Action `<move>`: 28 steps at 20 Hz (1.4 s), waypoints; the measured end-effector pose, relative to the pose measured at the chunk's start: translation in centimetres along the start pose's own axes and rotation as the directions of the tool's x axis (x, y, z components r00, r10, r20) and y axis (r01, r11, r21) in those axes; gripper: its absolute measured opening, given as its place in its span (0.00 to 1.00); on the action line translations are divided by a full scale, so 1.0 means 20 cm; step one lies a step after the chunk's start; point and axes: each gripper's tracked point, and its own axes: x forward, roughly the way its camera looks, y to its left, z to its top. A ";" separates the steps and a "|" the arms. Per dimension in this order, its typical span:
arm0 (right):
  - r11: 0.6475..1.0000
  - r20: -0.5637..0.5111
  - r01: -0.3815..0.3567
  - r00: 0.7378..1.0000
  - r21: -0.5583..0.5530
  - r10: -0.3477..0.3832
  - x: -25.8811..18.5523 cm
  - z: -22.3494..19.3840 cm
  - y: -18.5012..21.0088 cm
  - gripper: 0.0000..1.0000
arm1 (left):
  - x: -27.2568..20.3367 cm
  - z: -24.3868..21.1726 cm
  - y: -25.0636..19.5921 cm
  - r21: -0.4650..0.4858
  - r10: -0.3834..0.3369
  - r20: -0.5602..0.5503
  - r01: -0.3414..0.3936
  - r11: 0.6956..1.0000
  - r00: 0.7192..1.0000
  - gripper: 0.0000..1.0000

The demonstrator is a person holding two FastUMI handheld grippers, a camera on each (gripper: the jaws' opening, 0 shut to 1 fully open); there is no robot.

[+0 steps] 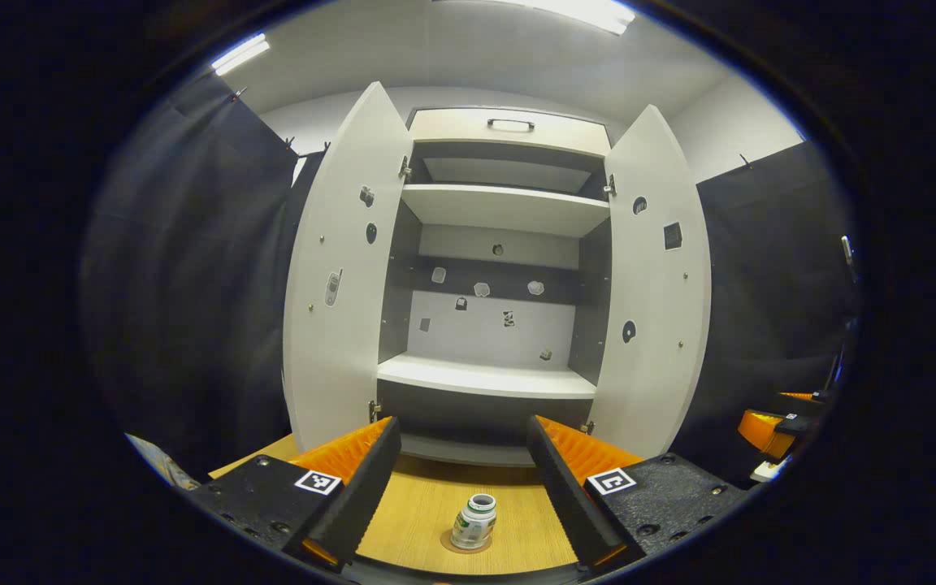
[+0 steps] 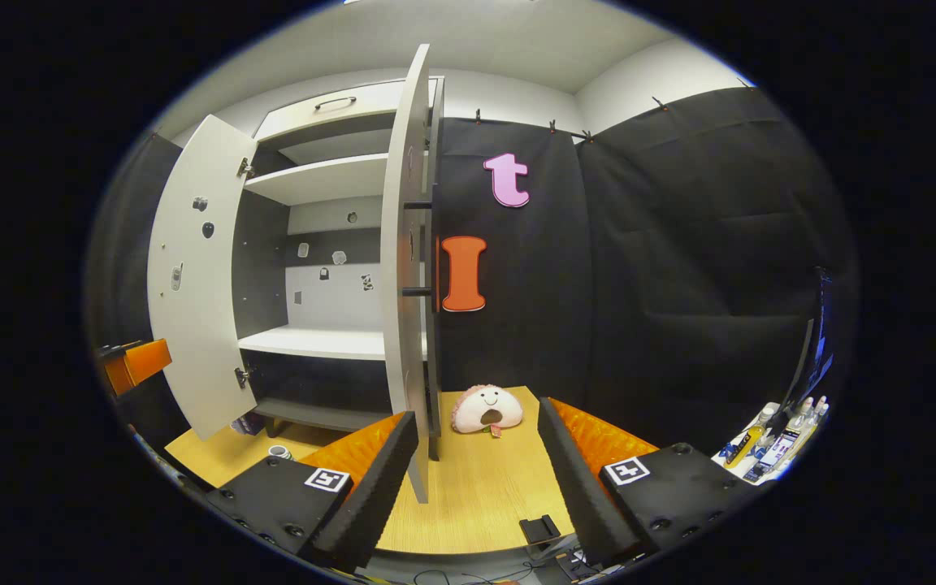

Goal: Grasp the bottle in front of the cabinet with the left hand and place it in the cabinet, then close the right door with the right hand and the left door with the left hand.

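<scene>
Your left gripper (image 1: pixel 463 479) hangs spread above the small white upright bottle (image 1: pixel 474 522) (untouched); your right gripper (image 2: pixel 476 479) gapes beside the tall white cabinet's right door (image 2: pixel 405 268).

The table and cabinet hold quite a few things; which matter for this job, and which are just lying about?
Job: bottle on the table; cabinet; left door; right door; left tool; right tool.

Lying about: plush toy; stickers in the cabinet.
</scene>
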 end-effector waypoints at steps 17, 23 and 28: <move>0.998 -0.016 -0.063 0.998 -0.001 0.063 0.07 -0.03 0.13 0.98 | -0.02 -0.27 0.09 0.020 0.041 -0.044 -0.041 0.999 0.998 0.95; 0.999 -0.025 -0.034 0.999 -0.023 0.033 0.07 -0.04 0.09 0.98 | 0.08 -0.50 0.03 0.067 0.001 -0.066 0.003 0.998 0.998 0.95; 1.000 -0.040 0.002 0.999 -0.023 -0.003 0.09 -0.06 0.04 0.98 | 0.20 -0.76 -0.05 0.051 -0.036 -0.130 0.043 0.998 0.991 0.95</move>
